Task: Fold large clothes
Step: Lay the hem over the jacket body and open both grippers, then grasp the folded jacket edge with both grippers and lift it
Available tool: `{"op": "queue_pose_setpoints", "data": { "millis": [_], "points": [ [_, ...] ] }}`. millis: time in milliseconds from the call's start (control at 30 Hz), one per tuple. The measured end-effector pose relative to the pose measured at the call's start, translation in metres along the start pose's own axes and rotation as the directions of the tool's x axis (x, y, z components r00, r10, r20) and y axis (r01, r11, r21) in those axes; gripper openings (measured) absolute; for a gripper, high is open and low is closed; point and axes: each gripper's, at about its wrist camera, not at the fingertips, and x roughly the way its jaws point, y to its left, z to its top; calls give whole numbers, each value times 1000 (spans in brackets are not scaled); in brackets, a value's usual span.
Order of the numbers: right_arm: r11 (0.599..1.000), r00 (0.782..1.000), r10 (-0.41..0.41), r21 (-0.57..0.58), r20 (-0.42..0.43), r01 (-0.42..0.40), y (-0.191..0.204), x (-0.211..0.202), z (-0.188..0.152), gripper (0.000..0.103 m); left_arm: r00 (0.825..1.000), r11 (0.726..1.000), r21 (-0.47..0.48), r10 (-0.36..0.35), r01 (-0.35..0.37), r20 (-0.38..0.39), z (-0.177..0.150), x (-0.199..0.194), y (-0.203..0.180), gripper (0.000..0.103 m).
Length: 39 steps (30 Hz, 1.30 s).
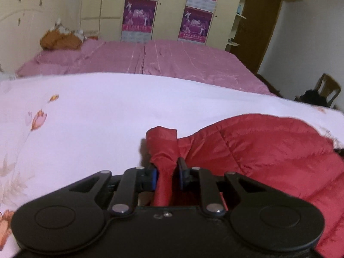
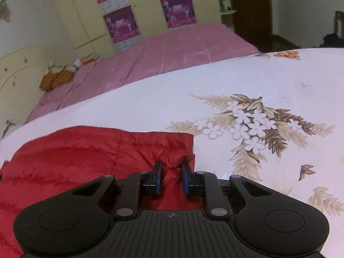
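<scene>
Left gripper [image 1: 167, 169] was nearly closed, pads pinching a bunched corner of the red jacket [image 1: 268, 150]. Right gripper [image 2: 171, 172] was likewise nearly closed, clamped on a gathered fold at the jacket's [image 2: 86, 157] right edge. Jacket lay near, on the white floral sheet [image 2: 236, 81]. Pink bedspread [image 1: 172, 60] farther back; wardrobe [image 1: 167, 10] beyond it.

Dim, warm indoor light with soft grain in both views. The white sheet [image 1: 96, 107] looks washed out, nearly glaring. Beyond it, the wardrobe [image 1: 167, 10] bows and blurs; dark fisheye vignetting clips the corners.
</scene>
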Motion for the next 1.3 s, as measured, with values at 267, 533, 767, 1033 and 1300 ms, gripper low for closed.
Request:
{"op": "queue_pose_setpoints", "data": {
  "millis": [267,533,767,1033,1300],
  "points": [
    [998,999,-39,-48,37,41,9,-26,-1,59,996,997,-25,77,-76,48,3,-35,7,66],
    [991,982,34,-136,188,-9,13,-117,-57,59,981,997,-77,16,-1,193,-49,-142,-2,52],
    [994,973,55,-100,224,-33,19,-180,-137,24,965,1000,-21,17,-12,263,-115,-202,-53,37],
    [968,987,53,-250,154,-13,49,-162,-173,24,992,996,83,23,-34,126,-138,-159,-82,37],
    [999,983,-5,-50,184,14,22,-168,-169,24,964,985,-81,163,-149,211,-141,-191,-68,63]
  ]
}}
